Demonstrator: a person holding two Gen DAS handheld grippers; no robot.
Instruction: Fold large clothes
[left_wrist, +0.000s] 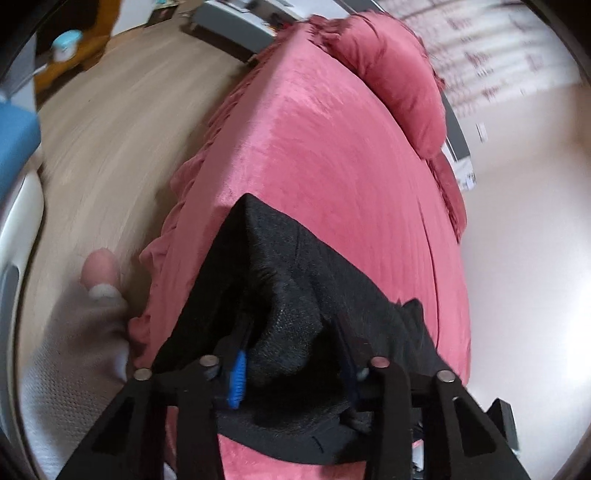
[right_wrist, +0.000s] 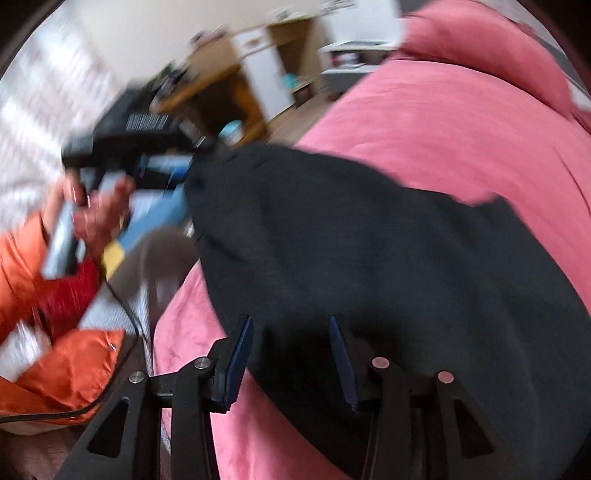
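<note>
A large black knit garment (right_wrist: 369, 240) lies across a bed with a pink cover (right_wrist: 461, 122). In the left wrist view my left gripper (left_wrist: 291, 354) holds a bunched fold of the garment (left_wrist: 288, 295) between its fingers, lifted off the pink cover (left_wrist: 314, 147). The left gripper also shows in the right wrist view (right_wrist: 177, 170), held by a hand at the garment's far corner. My right gripper (right_wrist: 291, 354) is open, its blue-padded fingers (right_wrist: 240, 350) spread just over the near black cloth.
A pink pillow (left_wrist: 399, 77) lies at the head of the bed. Wooden floor (left_wrist: 122, 129) runs along the bed's left side, with the person's foot (left_wrist: 99, 273) on it. An orange sleeve (right_wrist: 62, 362) and a cable are at the lower left. Furniture stands at the back.
</note>
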